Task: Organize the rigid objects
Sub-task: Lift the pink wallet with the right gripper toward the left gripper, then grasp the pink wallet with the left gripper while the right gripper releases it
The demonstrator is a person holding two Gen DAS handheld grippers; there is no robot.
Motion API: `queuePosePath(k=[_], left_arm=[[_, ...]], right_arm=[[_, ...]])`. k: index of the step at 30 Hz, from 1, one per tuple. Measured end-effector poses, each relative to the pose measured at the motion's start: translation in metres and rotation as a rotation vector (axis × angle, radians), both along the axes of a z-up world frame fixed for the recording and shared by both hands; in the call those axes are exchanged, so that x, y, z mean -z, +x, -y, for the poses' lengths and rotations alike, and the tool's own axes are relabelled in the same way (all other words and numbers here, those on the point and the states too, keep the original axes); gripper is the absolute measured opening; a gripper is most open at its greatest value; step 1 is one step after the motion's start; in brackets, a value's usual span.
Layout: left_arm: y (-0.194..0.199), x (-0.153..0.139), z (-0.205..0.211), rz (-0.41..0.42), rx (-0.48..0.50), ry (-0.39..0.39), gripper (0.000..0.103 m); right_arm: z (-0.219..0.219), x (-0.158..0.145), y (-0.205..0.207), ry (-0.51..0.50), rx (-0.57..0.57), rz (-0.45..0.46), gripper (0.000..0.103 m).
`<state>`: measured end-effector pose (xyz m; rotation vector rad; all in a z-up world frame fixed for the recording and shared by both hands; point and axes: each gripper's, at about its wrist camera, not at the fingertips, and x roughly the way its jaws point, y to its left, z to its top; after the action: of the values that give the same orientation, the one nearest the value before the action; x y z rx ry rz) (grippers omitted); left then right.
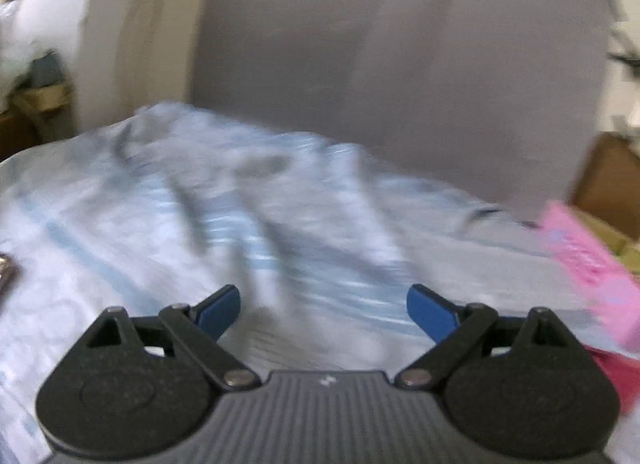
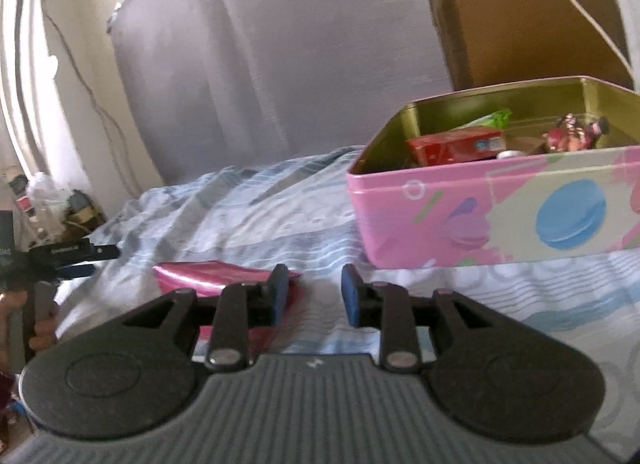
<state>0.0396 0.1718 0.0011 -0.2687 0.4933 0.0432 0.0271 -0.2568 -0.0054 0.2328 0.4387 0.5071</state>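
Observation:
A pink tin box (image 2: pixel 496 208) with a blue macaron print stands open on the bed at the right in the right wrist view. Inside lie a red packet (image 2: pixel 452 148), a green packet and a small pink figure (image 2: pixel 568 136). A shiny pink pouch (image 2: pixel 212 276) lies on the sheet just behind my right gripper's left finger. My right gripper (image 2: pixel 314 296) is open and empty, low over the sheet. My left gripper (image 1: pixel 323 314) is wide open and empty over the sheet; the view is blurred. The pink tin's edge (image 1: pixel 592 264) shows at its right.
A blue-and-white striped bedsheet (image 2: pixel 248 216) covers the bed. A grey board (image 2: pixel 260 64) leans on the wall behind. A brown cardboard box (image 2: pixel 528 24) stands behind the tin. The other hand-held gripper (image 2: pixel 60 260) shows at the left edge. Clutter sits at far left.

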Motion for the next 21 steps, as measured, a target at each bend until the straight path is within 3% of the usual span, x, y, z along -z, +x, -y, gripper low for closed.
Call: queuePosePath(k=[5,11,17,21], left_arm=[[-0.008,-0.013,0.032,0.027,0.253,-0.137,0.091],[-0.007,-0.018,0.085,0.018,0.507,-0.183,0.087],[0.001,-0.007,0.131,-0.030,0.599,-0.115,0.093],[0.004,-0.003,0.143,-0.045,0.627,-0.106,0.088]], right_arm=[[0.005,-0.001,-0.003,0.047,-0.061,0.003,0.037],[0.017,-0.001,-0.007,0.142,-0.108,-0.007,0.040],[0.018,-0.002,-0.008,0.170,-0.172,-0.014,0.041],[0.003,-0.003,-0.009,0.096,-0.224,-0.019,0.045]])
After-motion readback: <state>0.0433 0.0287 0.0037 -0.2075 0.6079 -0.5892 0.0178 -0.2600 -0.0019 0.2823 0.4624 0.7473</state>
